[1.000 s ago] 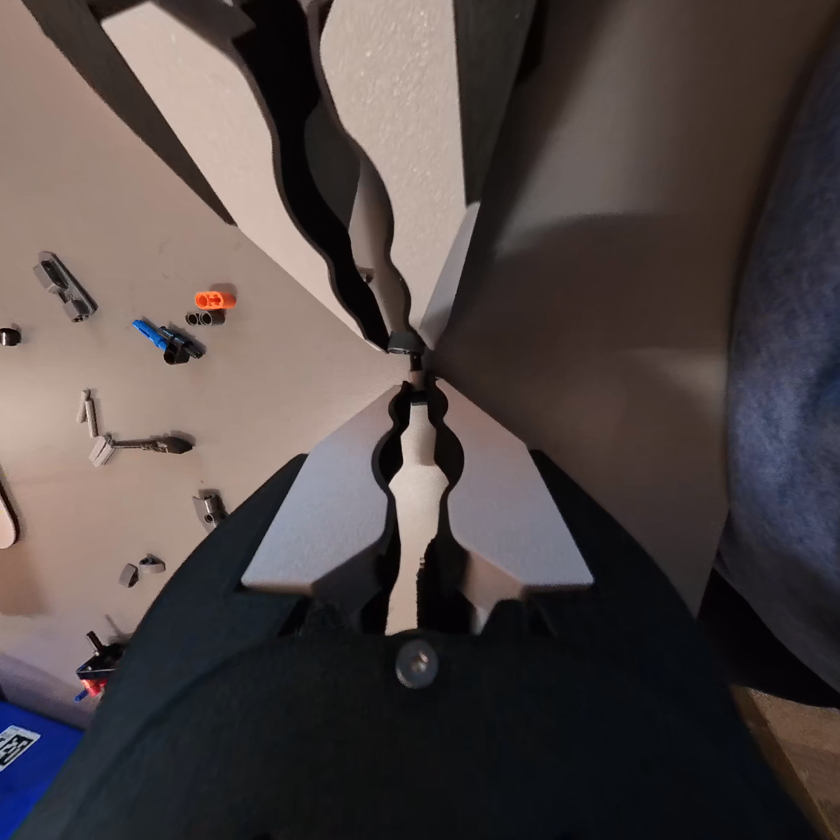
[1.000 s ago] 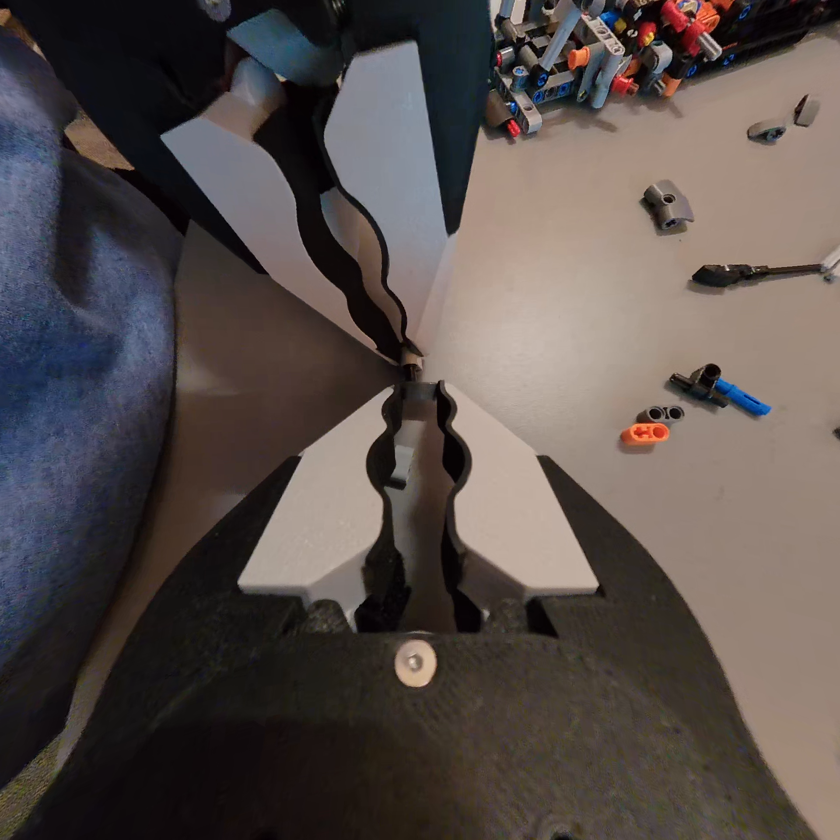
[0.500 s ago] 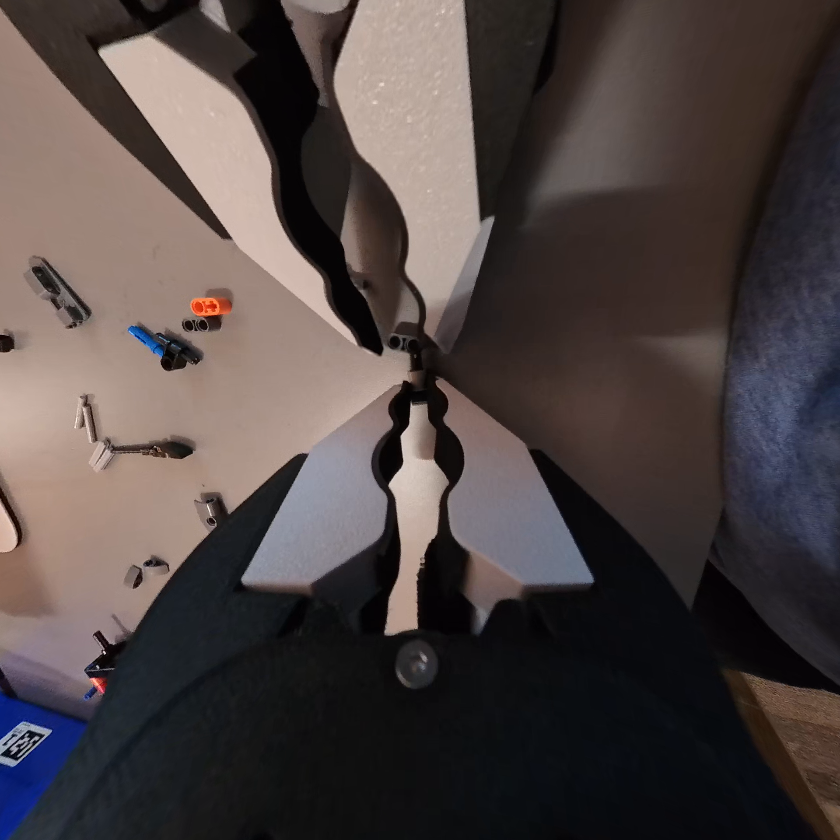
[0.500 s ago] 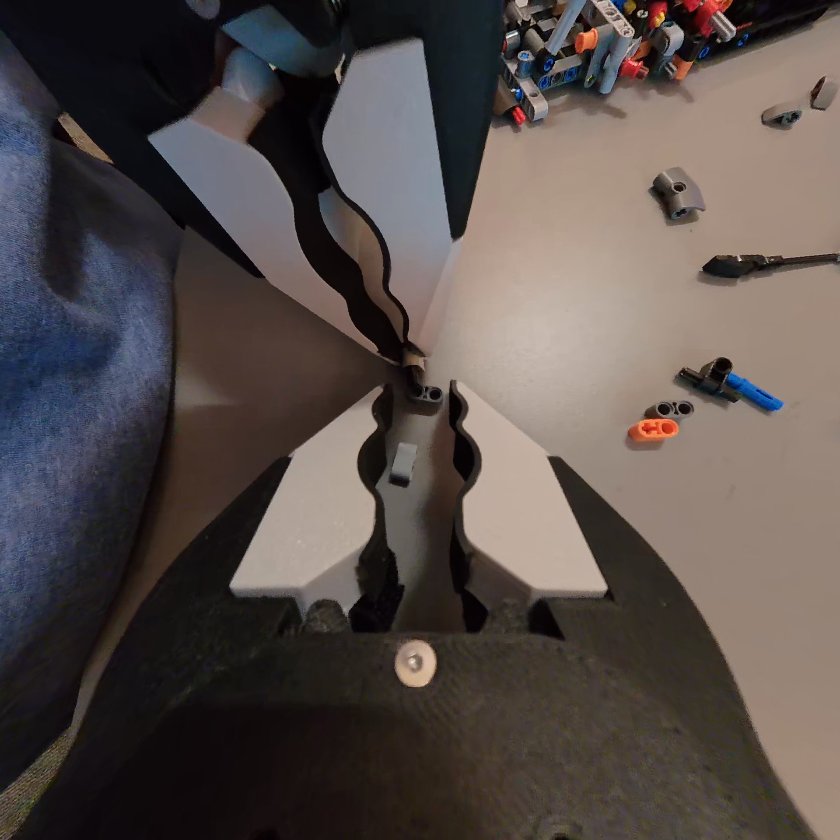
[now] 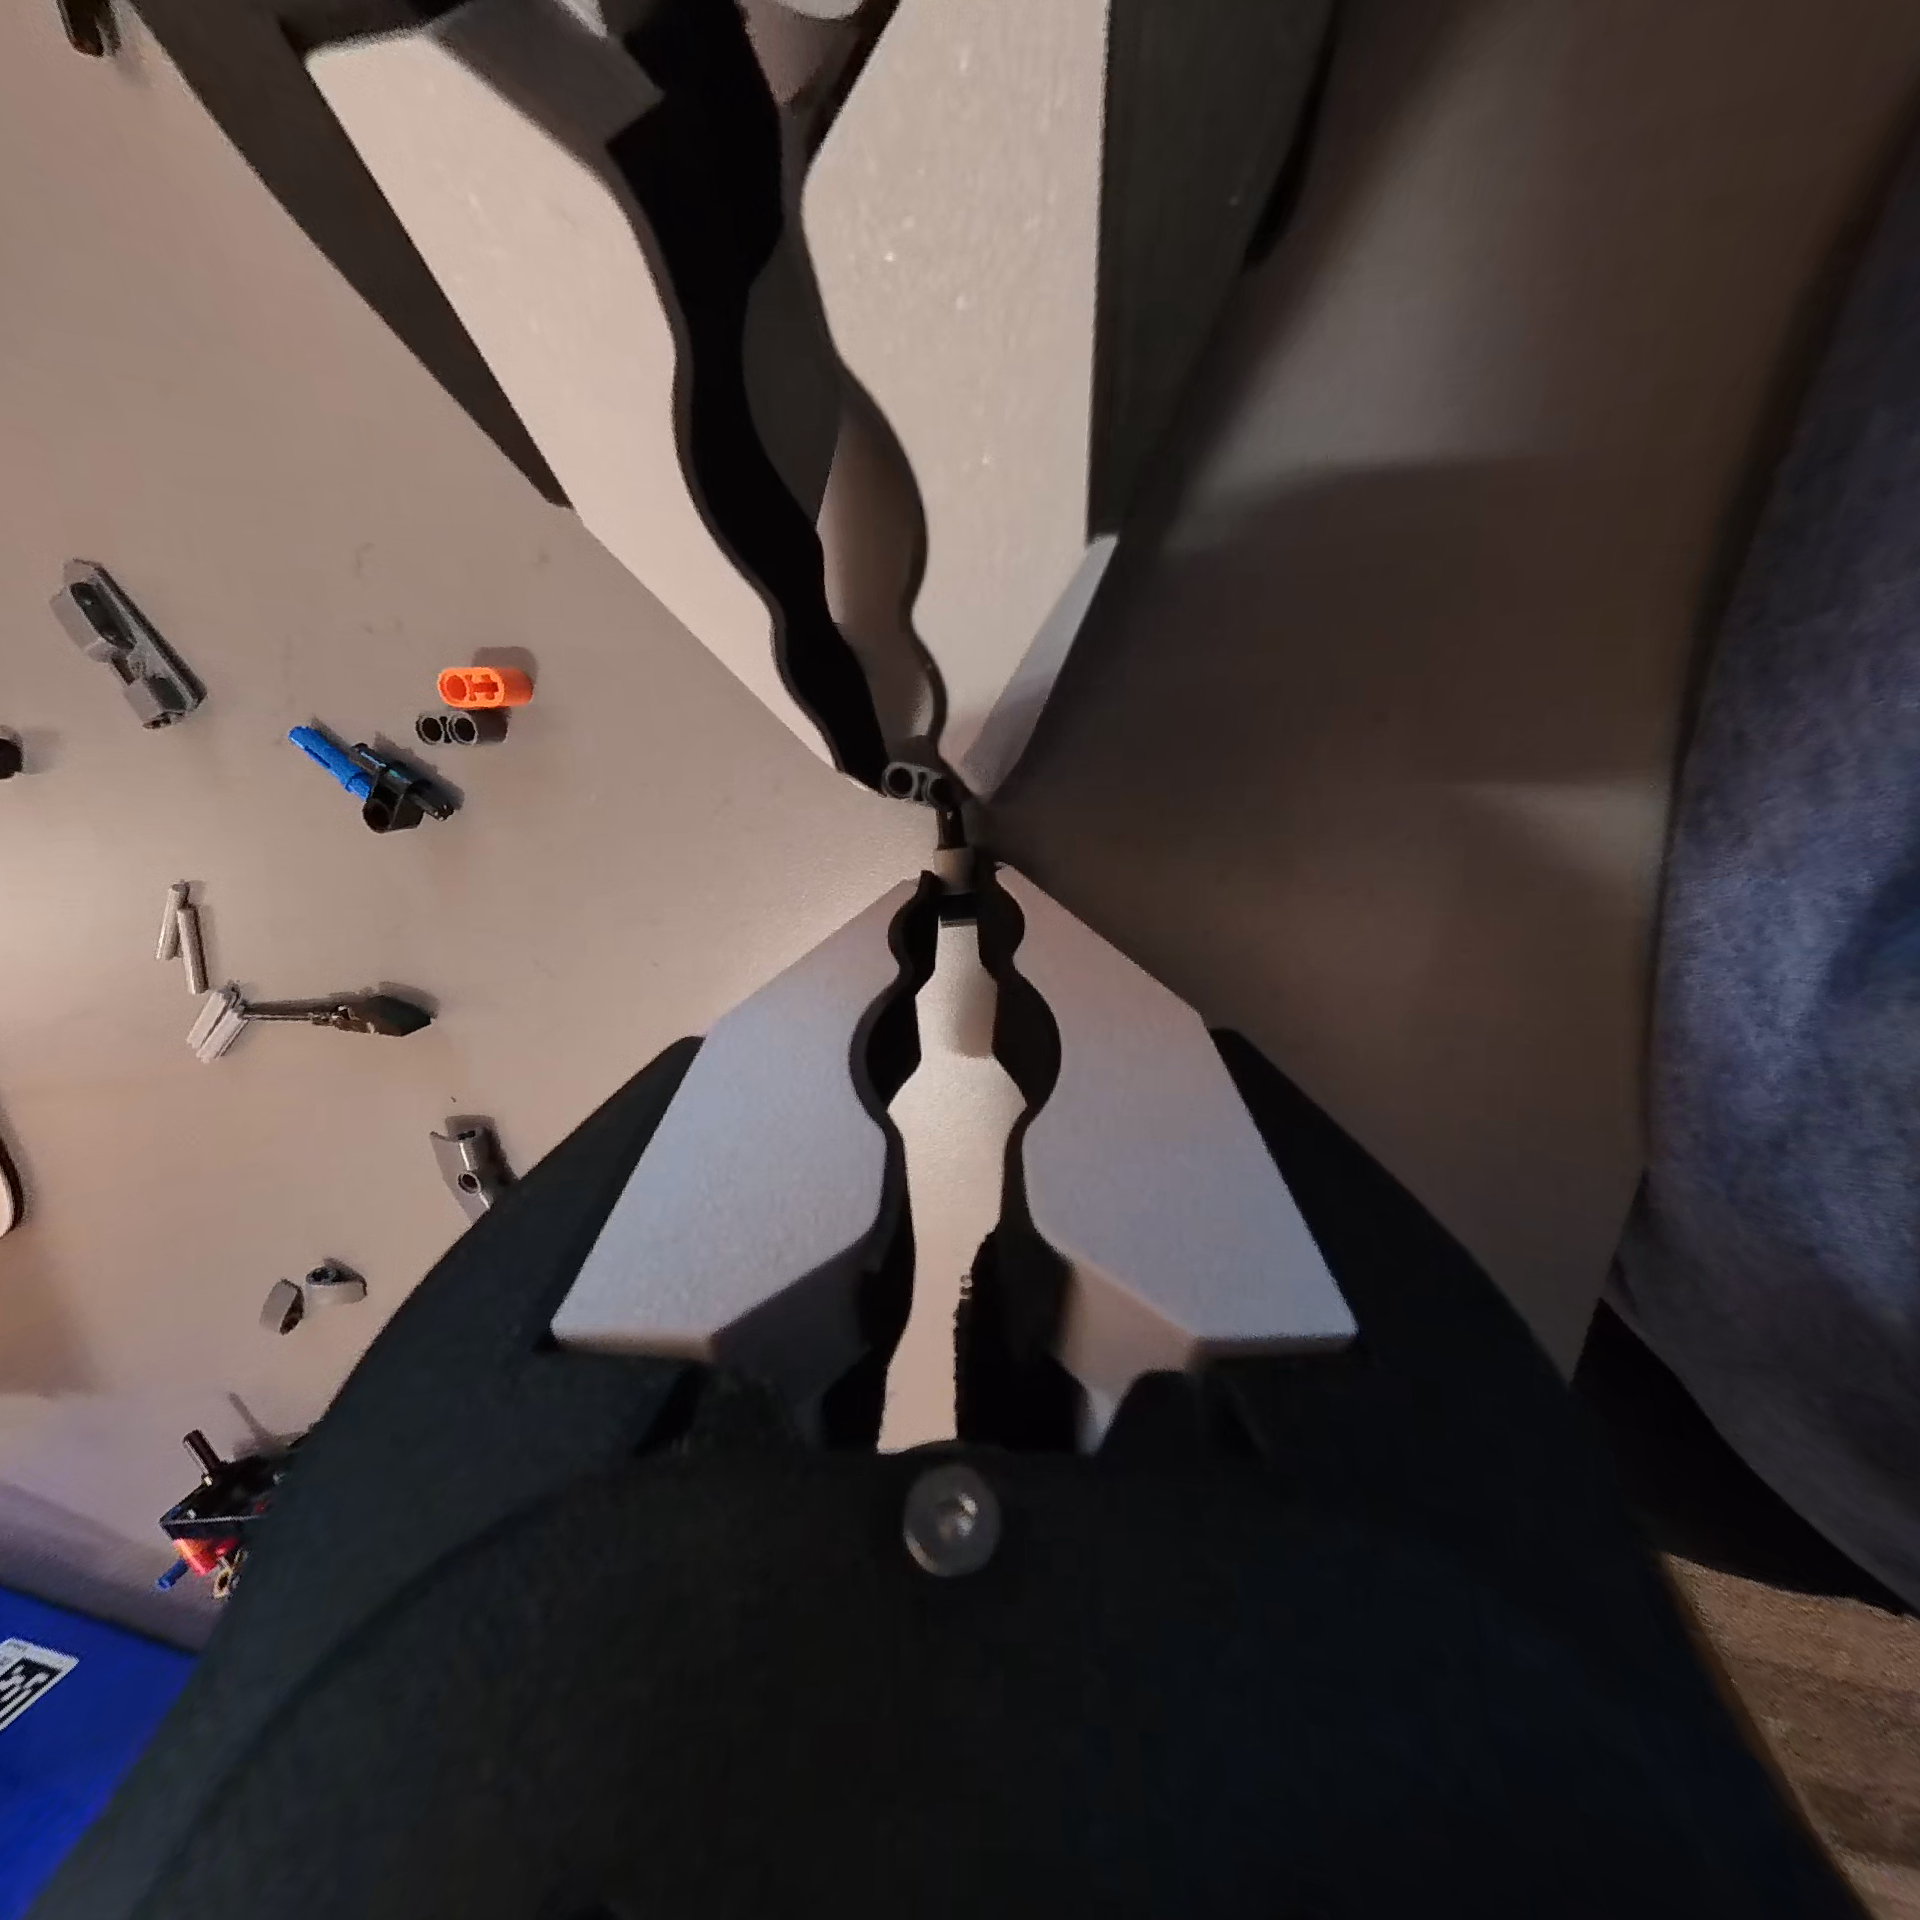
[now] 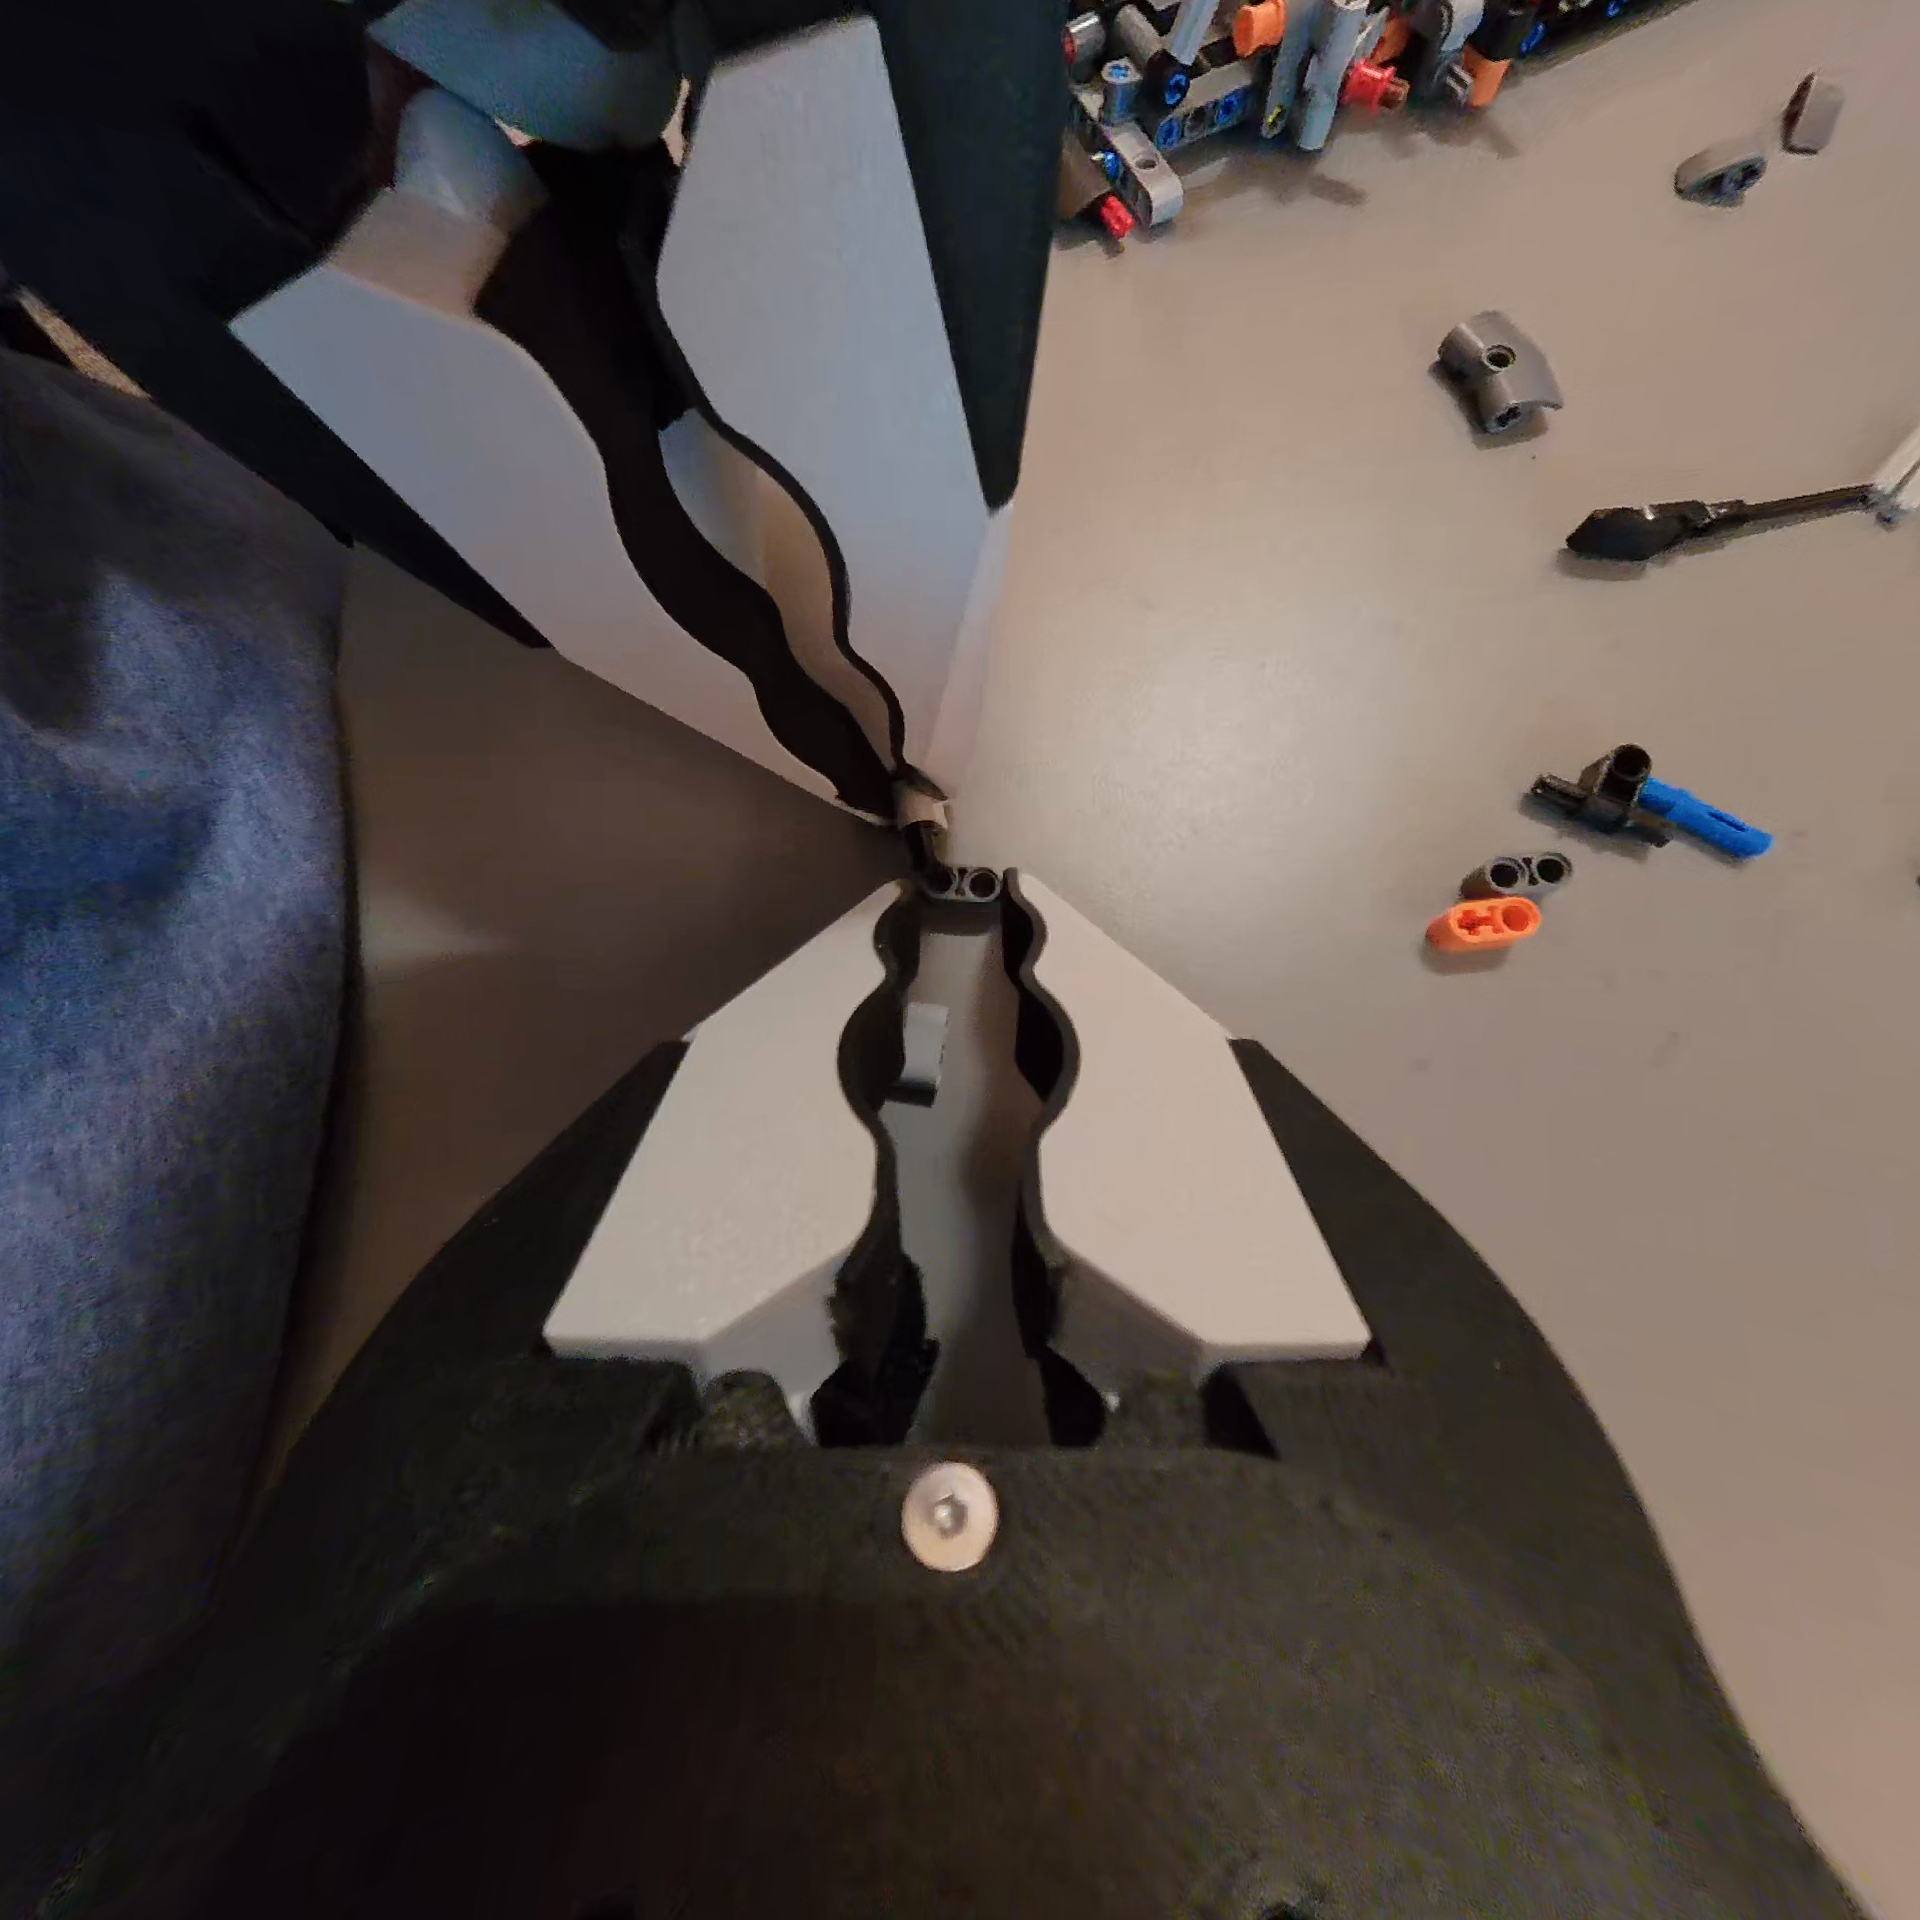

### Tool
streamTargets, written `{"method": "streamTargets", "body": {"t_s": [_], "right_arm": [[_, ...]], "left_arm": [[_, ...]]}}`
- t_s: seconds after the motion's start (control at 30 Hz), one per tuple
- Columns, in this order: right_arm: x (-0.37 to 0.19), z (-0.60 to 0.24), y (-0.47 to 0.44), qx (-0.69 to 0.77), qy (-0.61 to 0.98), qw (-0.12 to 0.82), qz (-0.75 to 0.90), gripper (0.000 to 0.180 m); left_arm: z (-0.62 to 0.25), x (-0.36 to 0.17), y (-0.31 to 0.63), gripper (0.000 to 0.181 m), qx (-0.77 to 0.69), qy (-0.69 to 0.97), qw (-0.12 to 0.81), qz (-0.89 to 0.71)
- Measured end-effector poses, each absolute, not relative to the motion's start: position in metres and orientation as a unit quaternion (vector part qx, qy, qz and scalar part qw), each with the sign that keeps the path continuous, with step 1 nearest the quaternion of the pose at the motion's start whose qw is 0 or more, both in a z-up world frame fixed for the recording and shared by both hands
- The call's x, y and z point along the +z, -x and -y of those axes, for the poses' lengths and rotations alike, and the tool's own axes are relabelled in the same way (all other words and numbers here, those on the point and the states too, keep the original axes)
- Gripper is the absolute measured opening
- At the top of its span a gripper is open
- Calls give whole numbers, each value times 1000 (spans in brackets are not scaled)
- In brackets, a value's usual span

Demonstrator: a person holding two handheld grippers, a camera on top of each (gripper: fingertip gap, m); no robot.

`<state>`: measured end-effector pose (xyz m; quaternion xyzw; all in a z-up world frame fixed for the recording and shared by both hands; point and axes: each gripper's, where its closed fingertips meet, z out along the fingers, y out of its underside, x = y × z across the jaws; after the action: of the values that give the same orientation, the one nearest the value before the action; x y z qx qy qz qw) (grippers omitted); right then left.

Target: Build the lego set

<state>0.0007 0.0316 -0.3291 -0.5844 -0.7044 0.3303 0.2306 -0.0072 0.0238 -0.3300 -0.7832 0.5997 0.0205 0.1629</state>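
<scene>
My left gripper [image 5: 956,896] is shut on a small tan and black pin [image 5: 953,857]. My right gripper [image 6: 964,902] is shut on a dark grey two-hole connector [image 6: 964,884], with the holes facing its camera. The two grippers meet tip to tip above the grey table [image 6: 1299,1091]. The pin's black end touches the connector [image 5: 914,779] at one side. How far it sits in is hidden by the fingertips. In the right wrist view the left gripper [image 6: 914,805] comes down from the top.
Loose parts lie on the table: an orange connector [image 6: 1481,925], a grey two-hole connector [image 6: 1517,875], a black and blue pin piece [image 6: 1647,805], a long black piece [image 6: 1704,520], a grey curved panel [image 6: 1496,374]. A partly built model [image 6: 1299,94] stands beyond. Blue cloth [image 6: 135,935] lies beside the table. My left and right fingertips are right by each other. The long black piece [image 6: 1704,520] is about equally far from each gripper, around 15 centimeters. Seen from the left wrist view [image 5: 339,1014] as well.
The connector has turned in my right gripper, so its two holes now show. The right fingers eased apart around it. Both grippers stay tip to tip.
</scene>
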Motion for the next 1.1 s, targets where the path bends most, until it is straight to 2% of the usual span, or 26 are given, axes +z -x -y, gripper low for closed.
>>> {"method": "streamTargets", "body": {"t_s": [0.1,0.3,0.53,0.6,0.73,0.77,0.8,0.9,1.0,1.1], "right_arm": [[-329,-32,0,329,585,233,703,13],[-315,-38,-5,348,590,258,681,26],[-274,-37,-12,453,600,269,602,20],[-263,-42,-14,458,596,303,586,26],[-238,-47,-19,370,547,446,604,26],[-234,-44,-20,350,533,465,615,26],[-235,-37,-20,337,519,466,633,37],[-237,-31,-19,288,511,486,648,39],[-234,-35,-20,248,512,510,645,31],[-234,-39,-22,233,517,516,642,14]], "left_arm": [[-24,-330,7,5,21,783,164,-599],[-25,-327,5,5,2,791,185,-583],[-38,-275,-13,5,-164,808,341,-451],[-38,-262,-18,5,-237,808,369,-394],[-43,-241,-22,5,-372,795,396,-270],[-44,-238,-22,5,-400,791,394,-242],[-44,-234,-23,5,-429,784,392,-218],[-45,-231,-25,4,-470,777,379,-180],[-43,-234,-31,5,-471,783,365,-177],[-42,-232,-34,5,-497,778,353,-152]]}}
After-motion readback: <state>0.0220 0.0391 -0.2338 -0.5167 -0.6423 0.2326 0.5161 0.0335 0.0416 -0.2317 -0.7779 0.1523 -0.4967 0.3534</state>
